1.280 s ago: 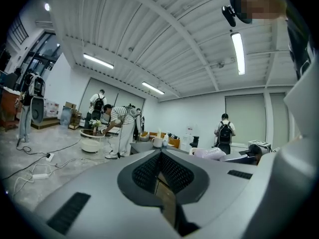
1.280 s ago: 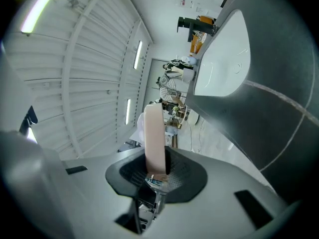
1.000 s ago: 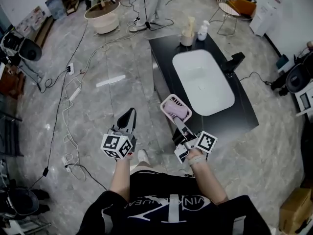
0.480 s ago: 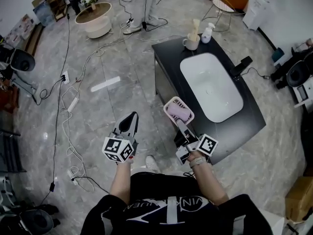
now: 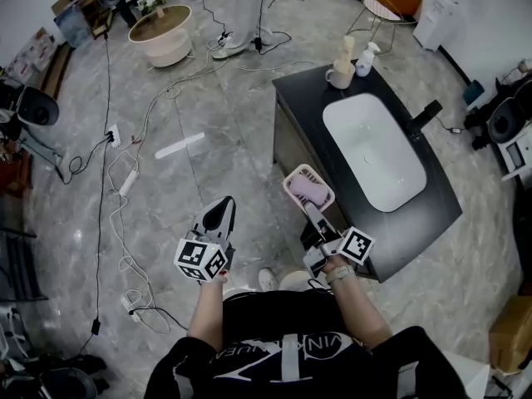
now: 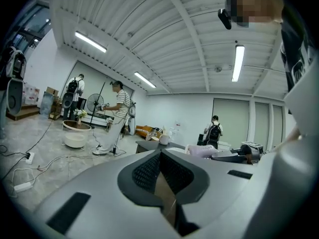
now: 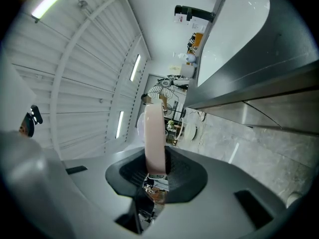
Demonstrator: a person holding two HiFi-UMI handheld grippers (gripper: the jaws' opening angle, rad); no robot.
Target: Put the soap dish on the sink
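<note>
The soap dish [image 5: 307, 188] is a pale pink slatted tray with a pink soap in it. My right gripper [image 5: 309, 207] is shut on its near rim and holds it in the air beside the near left corner of the black counter [image 5: 307, 106]. In the right gripper view the dish [image 7: 154, 133] stands edge-on between the jaws, with the white sink basin [image 7: 234, 29] ahead. The sink basin [image 5: 374, 150] is set in the counter top. My left gripper [image 5: 218, 215] hangs over the floor to the left, shut and empty [image 6: 160, 156].
A cup with brushes [image 5: 340, 74] and a white bottle [image 5: 365, 59] stand at the counter's far end. A black faucet [image 5: 428, 113] sits right of the basin. Cables and a power strip [image 5: 127, 181] lie on the floor. A round table [image 5: 166, 32] and a standing person [image 5: 249, 7] are beyond.
Both grippers have moved forward along the counter's left side, the right one still holding the dish. The counter and sink now lie further right in the head view.
</note>
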